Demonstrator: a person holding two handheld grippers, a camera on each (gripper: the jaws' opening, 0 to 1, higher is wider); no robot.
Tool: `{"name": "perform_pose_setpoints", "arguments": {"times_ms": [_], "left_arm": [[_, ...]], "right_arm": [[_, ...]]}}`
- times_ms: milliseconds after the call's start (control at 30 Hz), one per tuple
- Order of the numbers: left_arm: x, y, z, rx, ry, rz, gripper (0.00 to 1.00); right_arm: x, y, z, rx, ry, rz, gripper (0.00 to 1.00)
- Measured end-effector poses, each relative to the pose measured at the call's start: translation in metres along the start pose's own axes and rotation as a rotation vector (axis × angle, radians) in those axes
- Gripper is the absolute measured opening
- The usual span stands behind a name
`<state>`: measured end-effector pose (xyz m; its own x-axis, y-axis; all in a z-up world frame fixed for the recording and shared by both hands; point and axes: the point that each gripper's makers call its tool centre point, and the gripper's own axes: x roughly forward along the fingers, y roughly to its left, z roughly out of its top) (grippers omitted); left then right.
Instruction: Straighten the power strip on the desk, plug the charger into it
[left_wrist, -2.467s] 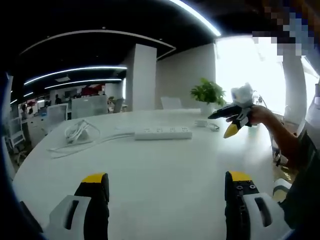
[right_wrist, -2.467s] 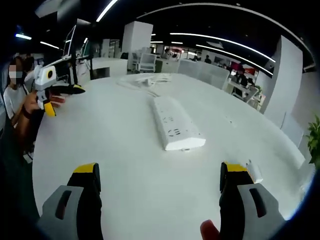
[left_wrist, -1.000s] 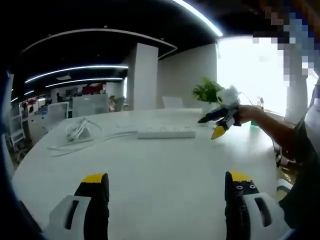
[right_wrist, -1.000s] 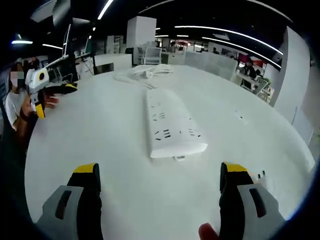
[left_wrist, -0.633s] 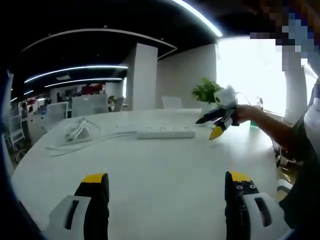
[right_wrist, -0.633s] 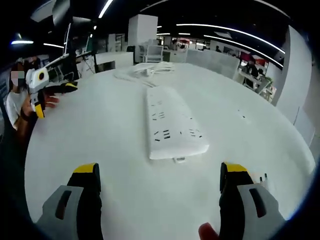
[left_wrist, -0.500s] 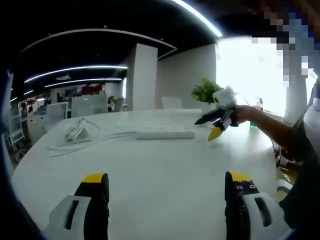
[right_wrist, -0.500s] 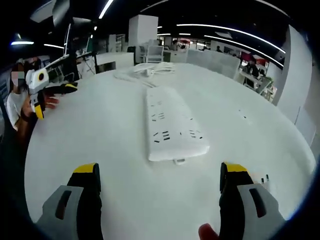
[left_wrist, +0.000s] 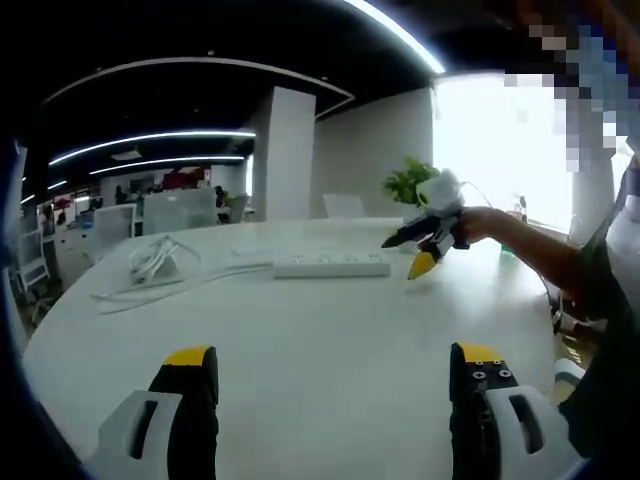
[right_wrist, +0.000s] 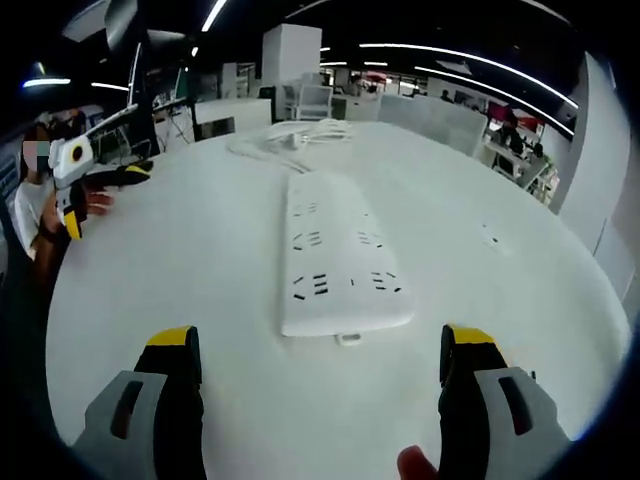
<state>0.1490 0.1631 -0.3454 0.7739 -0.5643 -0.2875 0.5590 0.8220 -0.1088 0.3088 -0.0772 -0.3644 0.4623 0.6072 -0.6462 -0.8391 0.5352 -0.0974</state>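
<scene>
Right now the right tool (right_wrist: 315, 375) is spread wide, nothing between its jaws, hovering low over the white desk (right_wrist: 180, 270). Strip (right_wrist: 335, 260) lies dead ahead, just past the jaw tips, near end closest to the tool, roughly centred between the jaws. Its long axis runs away from the tool along the view's depth, leaning slightly left at the far end toward the coiled cord (right_wrist: 290, 140). Sockets face up.

Left tool (left_wrist: 335, 385) is also spread and empty, held back near the desk edge. From there the strip (left_wrist: 330, 266) sits well apart, lying crosswise to the left tool's line, with the cord (left_wrist: 150, 268) trailing off to its left. Right tool (left_wrist: 412, 250) shows there too, in a hand, poised at the strip's right end. Left tool (right_wrist: 75, 190) appears at the far left of the right gripper view, well apart from the strip.

Judgement: the right tool is clearly nearer, so it likely does the straightening. Step in hand looks like the approach to the strip's near end; no contact yet. Next move needs the jaws to straddle or nudge that end.

Charger: can't place it with confidence in these frames. Plant (left_wrist: 408, 183) stands behind the strip, out of the way.
</scene>
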Motion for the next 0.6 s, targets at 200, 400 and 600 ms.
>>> {"name": "perform_pose_setpoints", "arguments": {"times_ms": [200,400,600], "left_arm": [[-0.001,0.001,0.000,0.000,-0.002,0.001,0.99],[-0.001,0.001,-0.001,0.000,0.000,0.003,0.99],[-0.001,0.003,0.000,0.000,0.000,0.007,0.99]], "right_arm": [[0.006,-0.002,0.004,-0.015,0.012,0.008,1.00],[0.011,-0.005,0.004,-0.015,0.017,0.014,1.00],[0.014,-0.007,0.004,-0.018,0.022,0.019,1.00]]}}
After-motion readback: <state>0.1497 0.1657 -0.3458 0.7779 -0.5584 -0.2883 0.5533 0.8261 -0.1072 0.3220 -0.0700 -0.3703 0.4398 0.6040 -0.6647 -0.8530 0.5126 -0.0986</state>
